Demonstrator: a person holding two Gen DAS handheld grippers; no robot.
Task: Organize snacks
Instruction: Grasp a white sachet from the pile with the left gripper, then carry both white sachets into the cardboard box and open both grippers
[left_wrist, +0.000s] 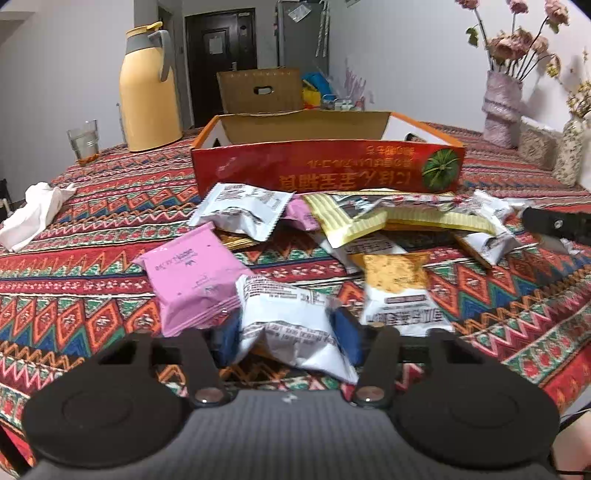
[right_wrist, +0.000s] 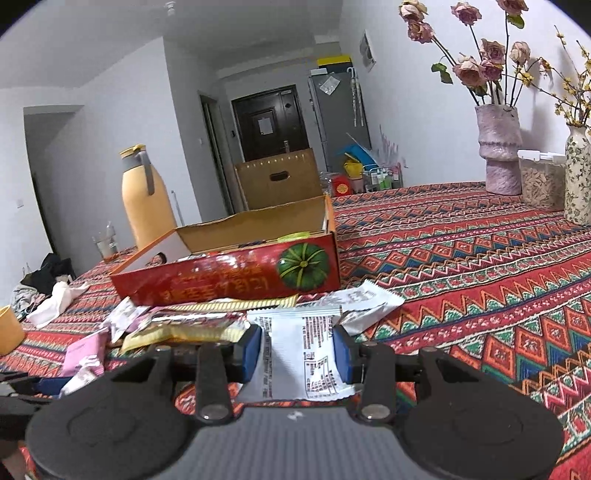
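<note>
My left gripper (left_wrist: 286, 338) is shut on a white snack packet (left_wrist: 291, 325), crumpled between the blue pads, just above the tablecloth. A pink packet (left_wrist: 192, 280) lies to its left and an orange-and-white packet (left_wrist: 399, 291) to its right. My right gripper (right_wrist: 297, 350) is shut on another white packet (right_wrist: 303, 354) with black print. Beyond both stands the red open cardboard box (left_wrist: 325, 166), also in the right wrist view (right_wrist: 229, 280). A pile of yellow, white and pink packets (left_wrist: 369, 221) lies in front of the box.
A yellow thermos (left_wrist: 147, 92) and a glass (left_wrist: 84, 142) stand at the far left of the table. A white cloth (left_wrist: 33, 218) lies at left. Vases with flowers (right_wrist: 498, 147) and a clear container (right_wrist: 539, 181) stand at the far right. A brown carton (left_wrist: 258, 90) sits behind.
</note>
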